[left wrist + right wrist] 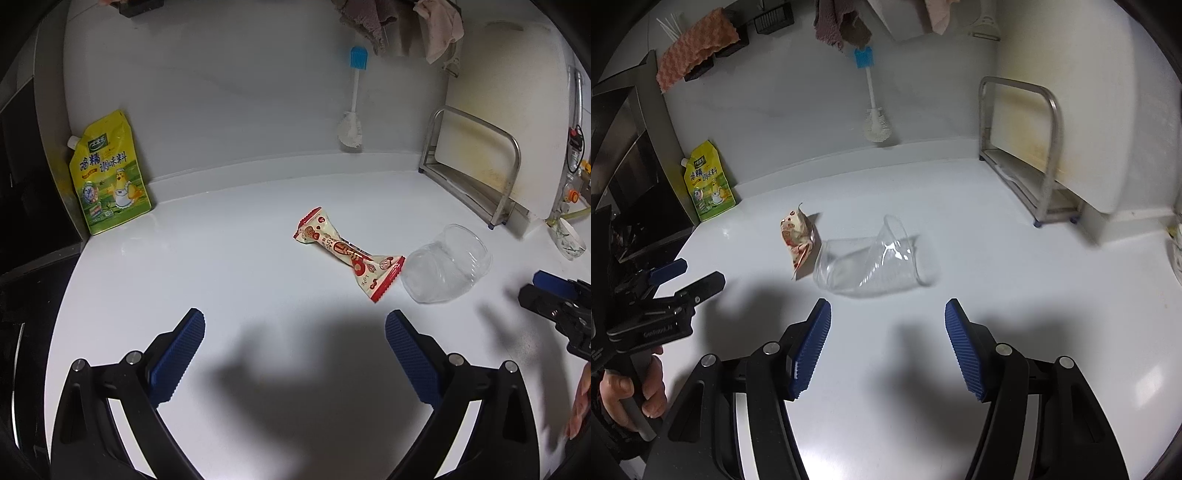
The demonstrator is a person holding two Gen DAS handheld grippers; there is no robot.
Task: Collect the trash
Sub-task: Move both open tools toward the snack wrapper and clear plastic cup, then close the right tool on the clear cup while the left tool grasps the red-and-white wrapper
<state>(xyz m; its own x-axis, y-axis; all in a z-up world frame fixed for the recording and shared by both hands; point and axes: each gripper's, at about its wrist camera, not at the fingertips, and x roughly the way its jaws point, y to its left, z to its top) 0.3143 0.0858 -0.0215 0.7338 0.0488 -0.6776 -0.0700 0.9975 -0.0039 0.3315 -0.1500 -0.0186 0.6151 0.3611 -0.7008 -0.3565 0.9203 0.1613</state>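
While empty, right claw [886, 347] wide open, near crushed cup [868, 258]

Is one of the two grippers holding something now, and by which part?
Nothing is held: left gripper and right gripper are open, short of the crushed clear plastic cup.

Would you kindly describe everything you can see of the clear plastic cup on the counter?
The clear plastic cup is thin, see-through and crumpled, its wall creased and partly flattened. It lies on its side on the white counter, with the open rim toward the metal rack side and the base toward the snack wrapper, which lies right beside it, about touching. It looks empty. Neither claw touches it; the right claw stands open just short of it.
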